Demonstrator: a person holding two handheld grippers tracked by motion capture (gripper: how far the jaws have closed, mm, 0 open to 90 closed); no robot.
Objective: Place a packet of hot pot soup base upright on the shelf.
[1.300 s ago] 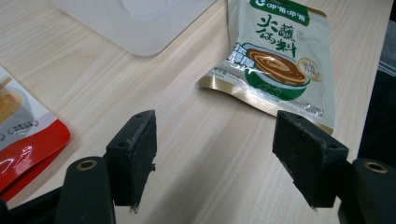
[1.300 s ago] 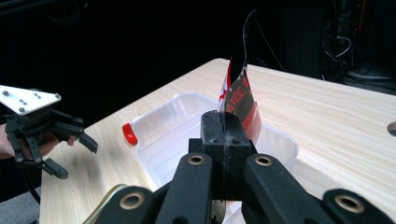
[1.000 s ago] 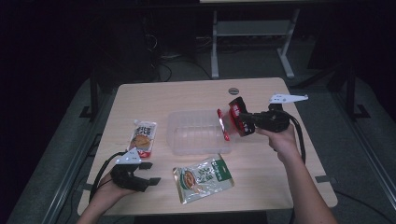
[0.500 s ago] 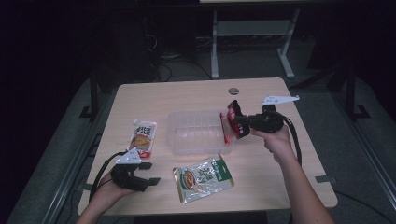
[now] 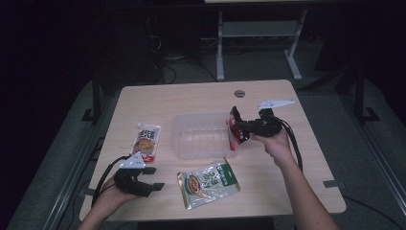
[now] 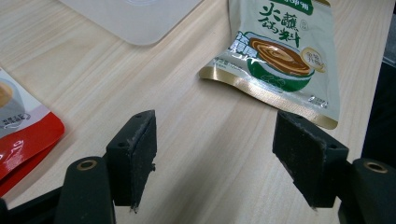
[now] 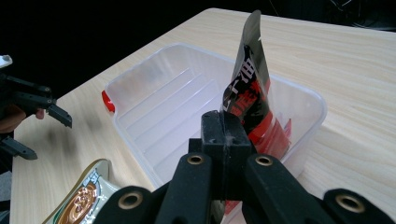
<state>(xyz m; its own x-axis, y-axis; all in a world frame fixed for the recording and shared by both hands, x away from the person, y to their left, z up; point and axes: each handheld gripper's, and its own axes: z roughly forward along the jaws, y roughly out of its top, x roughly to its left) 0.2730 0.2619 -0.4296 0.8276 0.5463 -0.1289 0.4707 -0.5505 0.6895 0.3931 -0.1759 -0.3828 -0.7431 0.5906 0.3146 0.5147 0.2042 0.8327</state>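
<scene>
Overhead first: my right gripper (image 5: 238, 128) sits right of centre, jaws clamped on a red and black sachet (image 5: 233, 128) held at the right end of the clear plastic tub (image 5: 201, 136), partly over its rim. My left gripper (image 5: 152, 183) rests lower left on the wooden table (image 5: 191, 96), jaws apart, nothing in them. Green sachet (image 5: 209, 182) lies lower centre, orange and white sachet (image 5: 147, 142) left of the tub.

Left gripper view: pads (image 6: 140, 154) spread over bare wood, green sachet (image 6: 280, 51) upper right, tub corner (image 6: 135, 21) at top, a red packet edge (image 6: 23, 140) at left.

Right gripper view: jaws pinch the red and black sachet (image 7: 250, 93) by its lower end, upright, inside the tub (image 7: 154, 107) near its right wall. Left gripper (image 7: 32, 105) at far left.
</scene>
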